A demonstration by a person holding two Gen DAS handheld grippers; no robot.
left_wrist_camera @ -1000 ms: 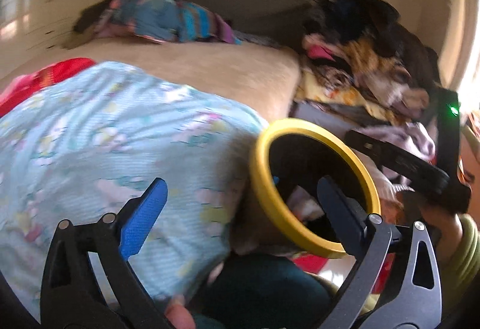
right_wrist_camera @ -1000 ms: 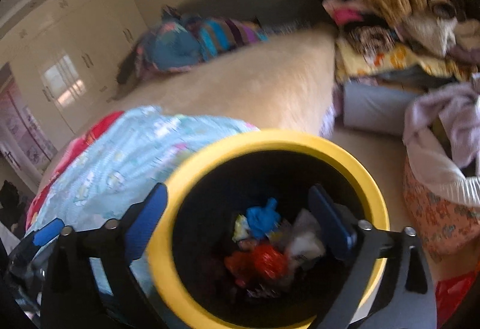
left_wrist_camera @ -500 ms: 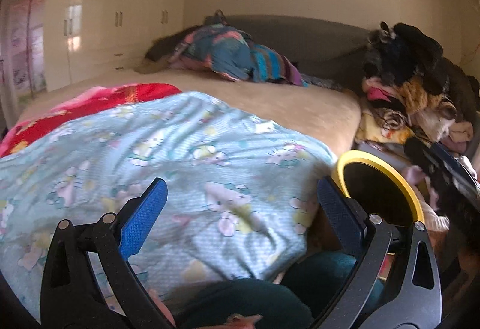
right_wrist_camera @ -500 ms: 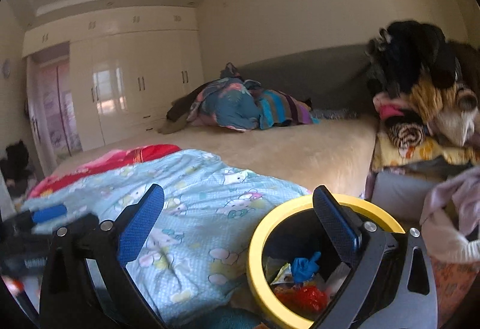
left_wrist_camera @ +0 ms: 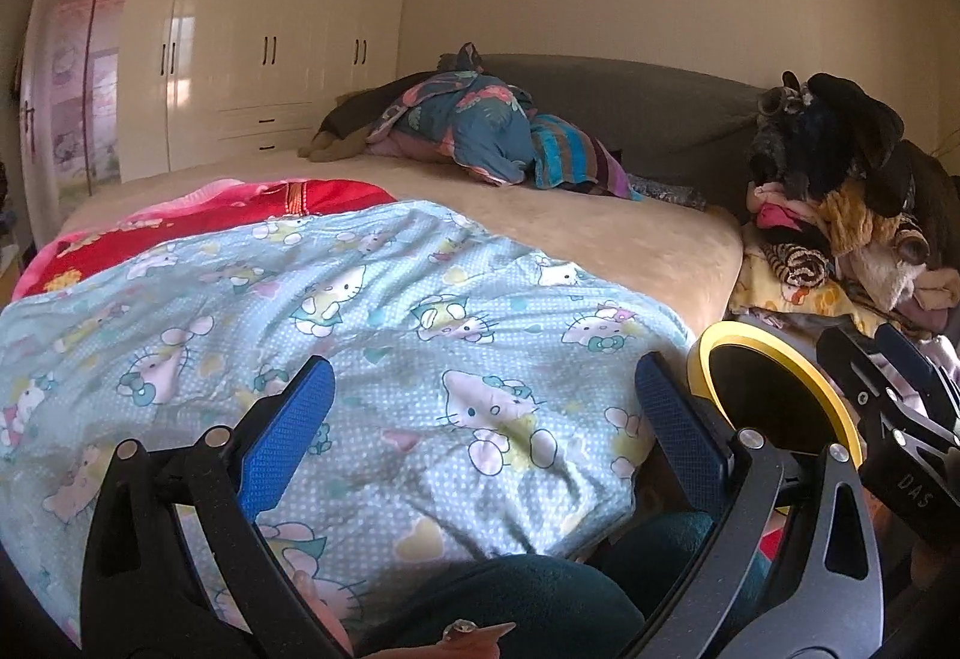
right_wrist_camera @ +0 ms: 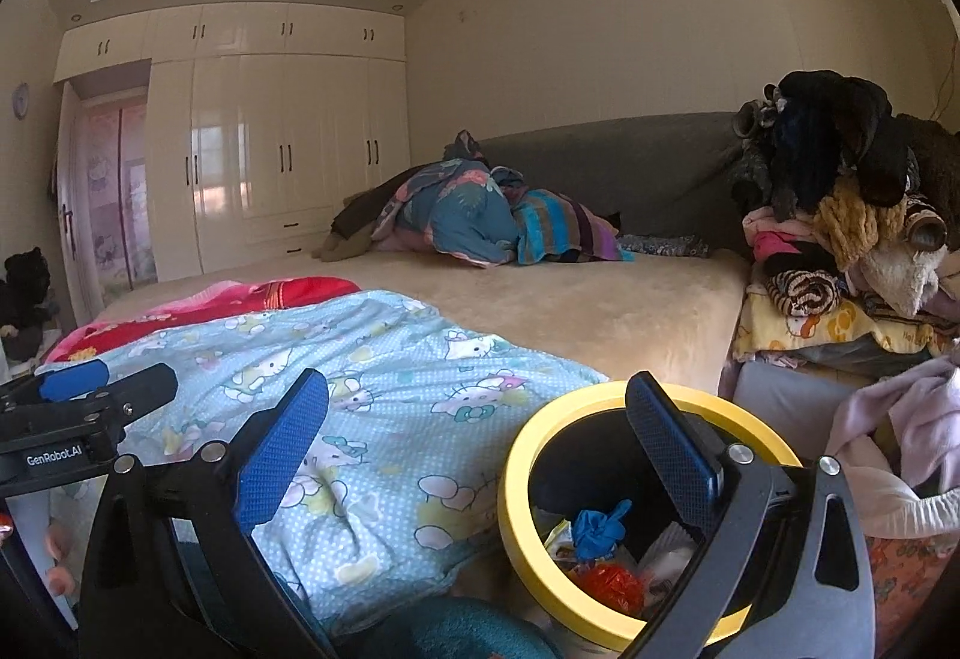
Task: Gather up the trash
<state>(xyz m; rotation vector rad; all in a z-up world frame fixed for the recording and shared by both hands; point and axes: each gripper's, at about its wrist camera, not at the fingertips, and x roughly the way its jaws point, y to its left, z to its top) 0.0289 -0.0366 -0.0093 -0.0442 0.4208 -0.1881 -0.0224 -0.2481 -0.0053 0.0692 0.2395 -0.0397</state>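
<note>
Standing on the floor beside the bed (right_wrist_camera: 570,311): one yellow-rimmed bin (right_wrist_camera: 516,485), holding blue, red and pale trash (right_wrist_camera: 600,530). Left gripper (left_wrist_camera: 486,437) and right gripper (right_wrist_camera: 474,449): fingers spread wide, empty. Light blue cartoon-cat quilt (left_wrist_camera: 360,311) covers the bed's near end.

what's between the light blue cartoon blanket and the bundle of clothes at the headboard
Only bare beige mattress lies between the blue blanket and the clothes bundle; both wrist views show it.
</note>
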